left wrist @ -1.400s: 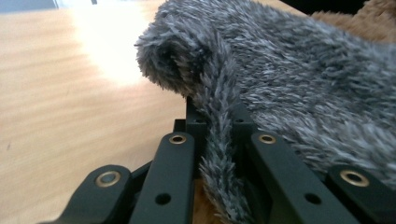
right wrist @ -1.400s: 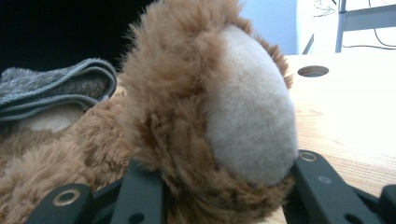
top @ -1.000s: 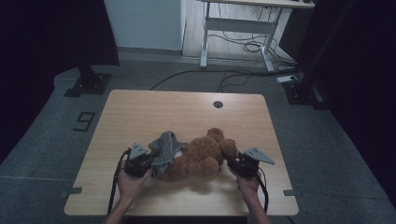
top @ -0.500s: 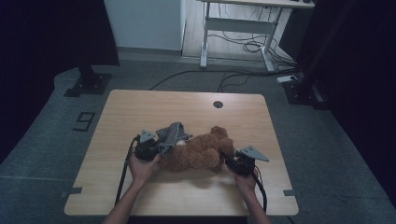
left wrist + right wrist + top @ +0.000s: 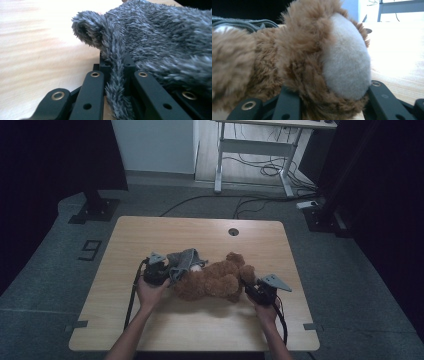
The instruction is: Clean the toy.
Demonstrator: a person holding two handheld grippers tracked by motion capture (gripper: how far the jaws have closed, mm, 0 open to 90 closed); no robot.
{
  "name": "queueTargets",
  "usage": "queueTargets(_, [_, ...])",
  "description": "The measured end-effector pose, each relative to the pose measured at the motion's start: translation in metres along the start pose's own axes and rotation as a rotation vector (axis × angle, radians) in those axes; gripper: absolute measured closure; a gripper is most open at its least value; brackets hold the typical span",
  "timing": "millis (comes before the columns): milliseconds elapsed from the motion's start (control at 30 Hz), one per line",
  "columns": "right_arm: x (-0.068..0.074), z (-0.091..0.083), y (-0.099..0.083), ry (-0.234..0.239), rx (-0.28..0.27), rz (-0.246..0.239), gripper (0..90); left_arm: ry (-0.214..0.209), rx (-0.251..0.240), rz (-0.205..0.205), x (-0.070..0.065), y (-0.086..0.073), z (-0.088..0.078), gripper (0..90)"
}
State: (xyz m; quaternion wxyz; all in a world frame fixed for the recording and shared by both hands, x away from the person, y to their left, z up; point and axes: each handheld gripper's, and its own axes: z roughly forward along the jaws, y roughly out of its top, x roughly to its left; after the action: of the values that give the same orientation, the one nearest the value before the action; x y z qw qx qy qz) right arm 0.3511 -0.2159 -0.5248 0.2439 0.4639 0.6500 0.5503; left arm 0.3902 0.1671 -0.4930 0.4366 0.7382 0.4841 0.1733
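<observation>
The teddy bear [image 5: 215,281] is brown with a pale cream foot pad. Its fuzzy garment [image 5: 184,261] is grey. The tabletop [image 5: 200,232] is light wood grain.

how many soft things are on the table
2. A brown teddy bear lies at the table's middle, one foot in the right gripper. A grey fuzzy garment lies over its left end, pinched in the left gripper. More could be hidden beneath.

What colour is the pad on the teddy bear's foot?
Pale cream, on the brown teddy bear's foot pad; clearest in the right gripper view.
</observation>
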Motion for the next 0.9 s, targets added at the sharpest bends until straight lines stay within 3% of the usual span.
queueTargets(67, [0.001, -0.005, -0.002, 0.008, 0.005, -0.005, 62.5, -0.01, -0.003, -0.002, -0.001, -0.005, -0.007, 82.9])
queueTargets(167, [0.002, -0.016, -0.003, 0.033, 0.012, 0.037, 58.6, -0.029, 0.01, 0.003, -0.006, -0.016, -0.014, 82.8])
queueTargets(300, [0.004, -0.036, -0.003, 0.071, 0.032, 0.044, 46.6, -0.056, -0.003, -0.016, -0.008, -0.023, -0.016, 82.6])
queueTargets(367, [0.003, -0.047, 0.005, 0.099, 0.036, 0.041, 40.0, -0.064, -0.011, -0.018, -0.008, -0.024, -0.018, 82.5])
queueTargets(500, [0.006, -0.059, 0.03, 0.078, 0.012, -0.013, 31.8, -0.067, -0.02, -0.012, -0.01, -0.025, -0.021, 82.4])
queueTargets(633, [0.009, -0.056, 0.058, 0.106, 0.004, -0.04, 28.6, -0.079, -0.029, -0.022, -0.01, -0.028, -0.022, 82.4])
queueTargets(767, [0.01, -0.033, 0.073, 0.207, 0.107, -0.046, 27.3, -0.083, -0.032, -0.02, -0.012, -0.03, -0.024, 82.4])
queueTargets(900, [0.014, -0.009, 0.059, 0.279, 0.268, -0.068, 24.1, -0.095, -0.032, -0.016, -0.013, -0.033, -0.027, 82.4])
